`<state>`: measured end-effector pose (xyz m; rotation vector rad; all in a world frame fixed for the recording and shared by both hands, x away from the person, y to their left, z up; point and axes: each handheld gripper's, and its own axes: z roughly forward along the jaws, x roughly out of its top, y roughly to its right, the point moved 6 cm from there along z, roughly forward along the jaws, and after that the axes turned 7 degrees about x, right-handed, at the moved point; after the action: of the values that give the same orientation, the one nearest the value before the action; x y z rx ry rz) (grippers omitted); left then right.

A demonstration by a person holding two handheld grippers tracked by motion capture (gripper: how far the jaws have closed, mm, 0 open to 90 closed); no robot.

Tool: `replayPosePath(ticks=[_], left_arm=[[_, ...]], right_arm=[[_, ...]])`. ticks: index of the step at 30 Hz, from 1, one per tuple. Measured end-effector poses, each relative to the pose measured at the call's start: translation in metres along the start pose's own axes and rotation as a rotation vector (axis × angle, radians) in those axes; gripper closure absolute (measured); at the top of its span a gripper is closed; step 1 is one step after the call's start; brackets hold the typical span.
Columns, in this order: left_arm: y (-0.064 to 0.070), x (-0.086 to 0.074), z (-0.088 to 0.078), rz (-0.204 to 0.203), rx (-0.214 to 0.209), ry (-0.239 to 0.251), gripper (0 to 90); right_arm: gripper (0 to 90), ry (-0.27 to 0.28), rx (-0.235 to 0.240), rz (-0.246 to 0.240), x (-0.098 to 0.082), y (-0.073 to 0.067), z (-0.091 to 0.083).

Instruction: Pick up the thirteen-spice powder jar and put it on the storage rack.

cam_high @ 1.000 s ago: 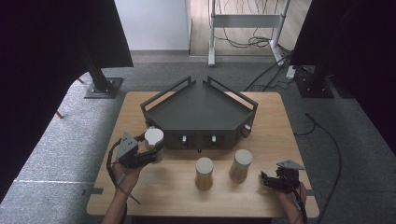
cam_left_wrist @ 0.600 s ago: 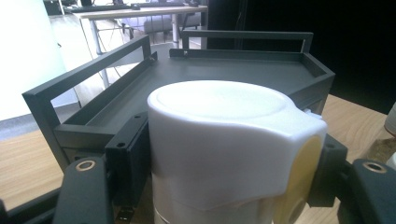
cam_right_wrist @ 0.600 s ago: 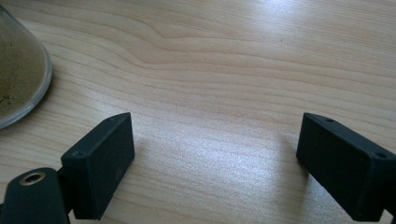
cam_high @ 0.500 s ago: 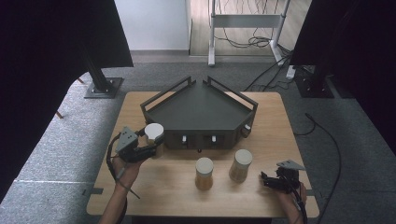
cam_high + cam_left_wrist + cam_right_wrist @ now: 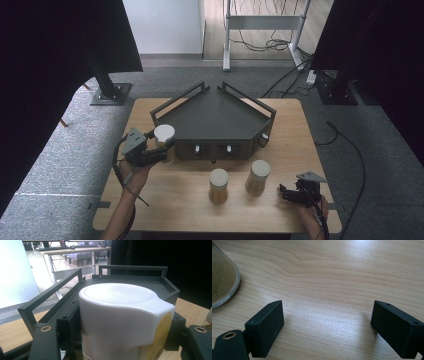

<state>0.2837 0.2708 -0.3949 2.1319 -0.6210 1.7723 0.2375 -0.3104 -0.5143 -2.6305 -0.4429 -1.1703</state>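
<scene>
Closed around a white-lidded jar, the left claw holds it just at the front left corner of the dark corner-shaped tray, and in the left gripper view the two black jaws press on both sides of the jar under its wide white lid, with the tray's rail directly behind. I judge the jar is held by its body and kept upright so that the yellowish content does not spill and so that it can go over the low rail onto the tray; whether it touches the table I cannot tell. The right claw rests low near the front right edge of the table, its jaws standing wide apart with nothing between them, as the right gripper view shows above bare wood; it seems to wait for its turn. Two more jars stand between the hands, one in the middle and one a little to the right, both upright and apart from each other, probably next to be moved. The wooden table is light and plain. Farther away there is grey carpet, a black stand foot, a white wall panel, a metal frame and loose cables on the floor.
</scene>
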Motion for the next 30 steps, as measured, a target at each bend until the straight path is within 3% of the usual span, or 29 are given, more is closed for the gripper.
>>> replayPosePath(ticks=[15,30], left_arm=[[0.001,0.020,0.012,0.008,-0.016,0.011,31.3],[0.001,0.048,0.036,0.031,-0.003,0.028,31.3]], right_arm=[[10.7,0.001,0.000,0.001,0.000,0.000,0.000],[10.7,0.003,0.004,0.004,0.000,0.001,0.000]])
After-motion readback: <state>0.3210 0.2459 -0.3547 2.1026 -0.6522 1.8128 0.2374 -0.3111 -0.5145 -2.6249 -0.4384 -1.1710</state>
